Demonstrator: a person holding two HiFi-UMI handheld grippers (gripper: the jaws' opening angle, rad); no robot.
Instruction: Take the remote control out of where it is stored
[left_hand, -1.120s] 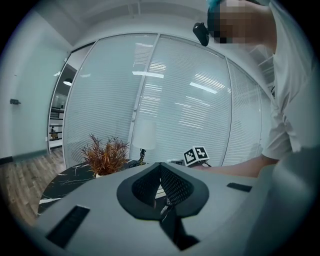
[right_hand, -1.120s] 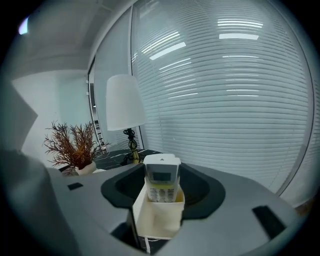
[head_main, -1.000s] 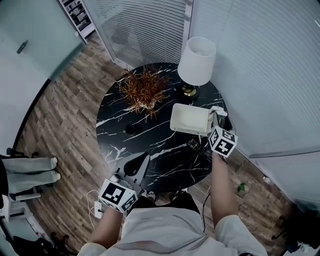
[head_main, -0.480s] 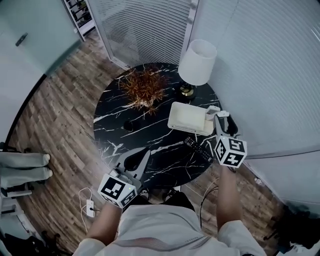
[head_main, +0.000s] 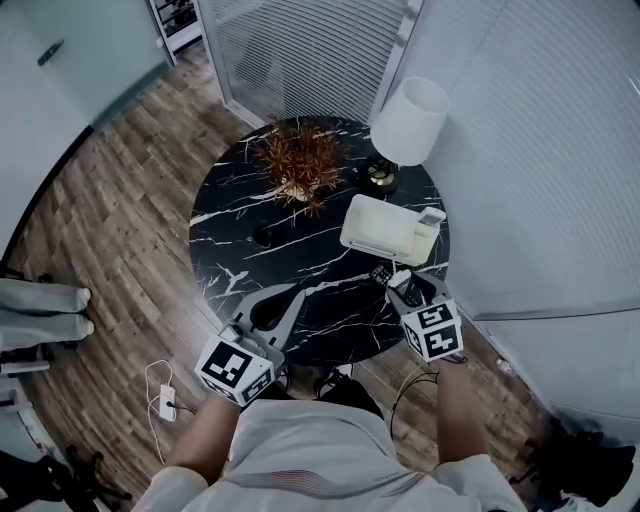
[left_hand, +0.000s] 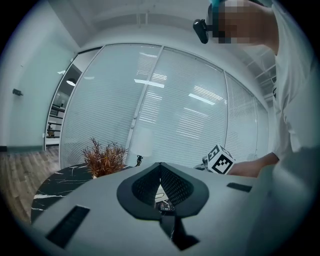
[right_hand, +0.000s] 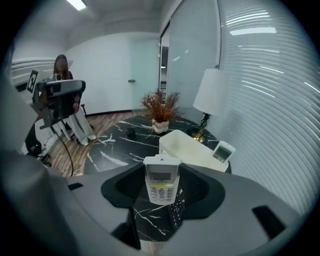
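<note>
One white remote control (right_hand: 161, 180) sits clamped between the jaws of the right gripper (head_main: 405, 292). It is lifted clear of the black marble table (head_main: 240, 240) and hangs just in front of the white storage box (head_main: 378, 228). The jaws press on its long edges at about mid-body, with the screen end pointing away and the keypad nearer the gripper. A second remote (head_main: 431, 219) stands upright in the narrow end compartment of the box. A black remote (right_hand: 175, 212) lies flat on the table beneath the held one. The left gripper (head_main: 275, 312) hangs over the near edge of the table, its jaws closed tip to tip on nothing.

The held remote looks light and stiff, a smooth plastic shell that could slide if the squeeze slackens. The long flat edges seem the right place to hold it, since that keeps pressure off the display and buttons. A hold near the middle should stop either end from tipping. It is probably not fragile, though a drop onto the hard marble could crack the screen or pop the battery cover. With the remote already outside the box, the removal looks essentially done
</note>
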